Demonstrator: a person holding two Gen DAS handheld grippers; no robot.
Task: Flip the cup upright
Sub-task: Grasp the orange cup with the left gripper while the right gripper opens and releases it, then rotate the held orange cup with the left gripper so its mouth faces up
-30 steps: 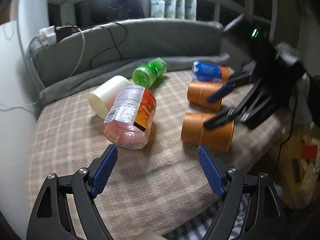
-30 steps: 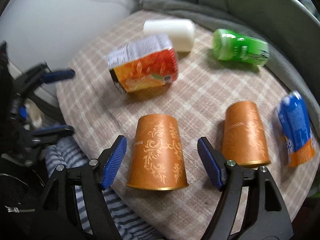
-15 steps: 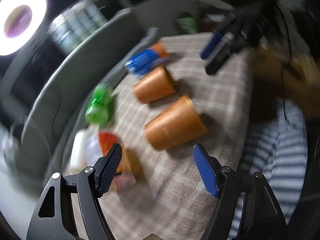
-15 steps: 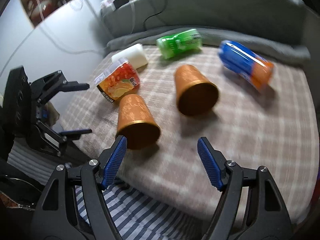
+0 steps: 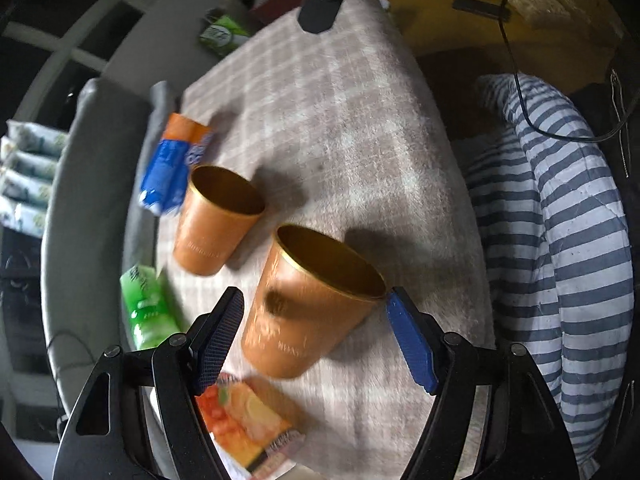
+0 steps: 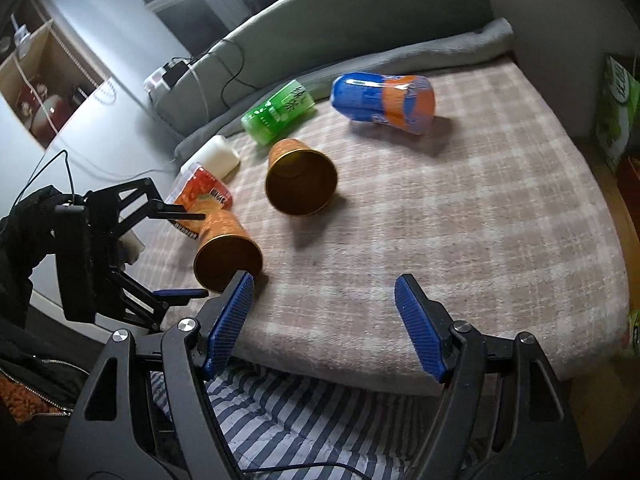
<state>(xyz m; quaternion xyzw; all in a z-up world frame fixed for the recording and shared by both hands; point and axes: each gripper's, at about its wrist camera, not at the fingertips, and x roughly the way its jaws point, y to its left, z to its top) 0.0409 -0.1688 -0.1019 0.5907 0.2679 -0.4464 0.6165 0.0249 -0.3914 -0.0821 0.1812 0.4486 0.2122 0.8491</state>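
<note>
Two orange cups are seen lying on their sides on a checked blanket [image 6: 460, 216].

The near cup [image 5: 308, 300] lies close to the blanket's front edge, its mouth turned toward the open floor side. The left hand-held gripper [image 5: 316, 340] is set around it with its jaws spread wide: the blue pads flank the cup body on both sides, the right pad [image 5: 408, 344] close beside the rim. Whether either pad touches cannot be told. In the right wrist view this gripper is seen reaching in from the left, roughly level with the cup.

The right hand-held gripper [image 6: 324, 320] is held wide and empty over the blanket's front edge.

The far cup [image 6: 300, 176] lies apart, between a green bottle [image 6: 278, 112] and the near cup. A blue-orange pack [image 6: 384, 102] lies beyond.
</note>
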